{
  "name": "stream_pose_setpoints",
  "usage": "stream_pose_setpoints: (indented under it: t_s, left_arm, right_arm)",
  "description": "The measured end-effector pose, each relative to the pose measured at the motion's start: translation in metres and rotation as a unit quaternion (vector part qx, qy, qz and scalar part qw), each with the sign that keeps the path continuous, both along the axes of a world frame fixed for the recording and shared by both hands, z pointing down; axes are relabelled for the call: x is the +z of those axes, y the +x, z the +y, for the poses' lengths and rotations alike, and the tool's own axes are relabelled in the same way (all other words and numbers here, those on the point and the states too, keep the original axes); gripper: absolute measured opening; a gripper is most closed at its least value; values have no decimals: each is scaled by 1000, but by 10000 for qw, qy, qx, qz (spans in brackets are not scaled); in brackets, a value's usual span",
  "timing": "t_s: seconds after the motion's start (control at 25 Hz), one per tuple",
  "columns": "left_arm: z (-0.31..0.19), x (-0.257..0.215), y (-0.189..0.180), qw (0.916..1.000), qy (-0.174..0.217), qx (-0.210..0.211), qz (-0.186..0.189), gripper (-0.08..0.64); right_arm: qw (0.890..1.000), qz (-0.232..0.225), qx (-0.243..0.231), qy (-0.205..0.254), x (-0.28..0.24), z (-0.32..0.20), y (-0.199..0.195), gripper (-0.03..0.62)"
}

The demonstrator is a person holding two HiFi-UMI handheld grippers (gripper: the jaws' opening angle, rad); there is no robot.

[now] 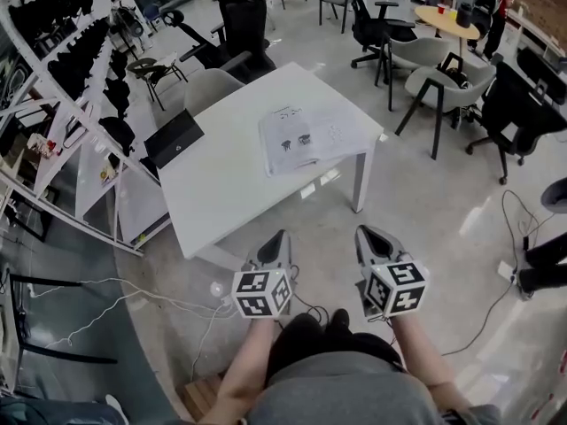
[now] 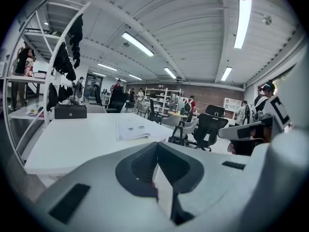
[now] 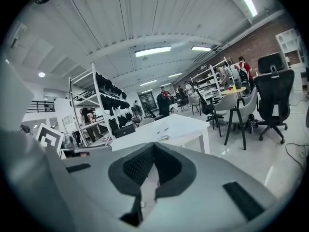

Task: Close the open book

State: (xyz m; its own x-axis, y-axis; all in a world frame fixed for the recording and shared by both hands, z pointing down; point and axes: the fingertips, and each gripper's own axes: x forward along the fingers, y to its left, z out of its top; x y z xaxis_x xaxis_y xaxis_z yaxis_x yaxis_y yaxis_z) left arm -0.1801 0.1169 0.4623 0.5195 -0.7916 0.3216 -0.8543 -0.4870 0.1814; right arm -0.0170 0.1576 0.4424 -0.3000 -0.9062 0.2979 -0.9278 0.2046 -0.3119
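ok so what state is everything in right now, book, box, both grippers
book: open, flat on the white table
black box: looks closed, on the table apart from the book
left gripper: shut, empty, short of the table
right gripper: shut, empty, short of the table

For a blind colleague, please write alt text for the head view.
An open book lies untouched on a white table. Short of the table's near edge hover the left gripper and the right gripper, both shut and empty. Around stand office chairs and a shelf rack.
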Motion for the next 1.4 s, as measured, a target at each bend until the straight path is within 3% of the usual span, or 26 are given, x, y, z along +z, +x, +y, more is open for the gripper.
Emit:
stream_pose_setpoints:
  t_s: [0.8, 1.4]
  left_arm:
    - [-11, 5, 17, 9998, 35, -50, -192, 6]
    - [-114, 20, 48, 9995, -79, 215, -204, 6]
  right_arm:
    - [10000, -44, 68, 12, 2, -9, 23, 5]
    - [9992, -14, 358, -204, 19, -95, 52, 5]
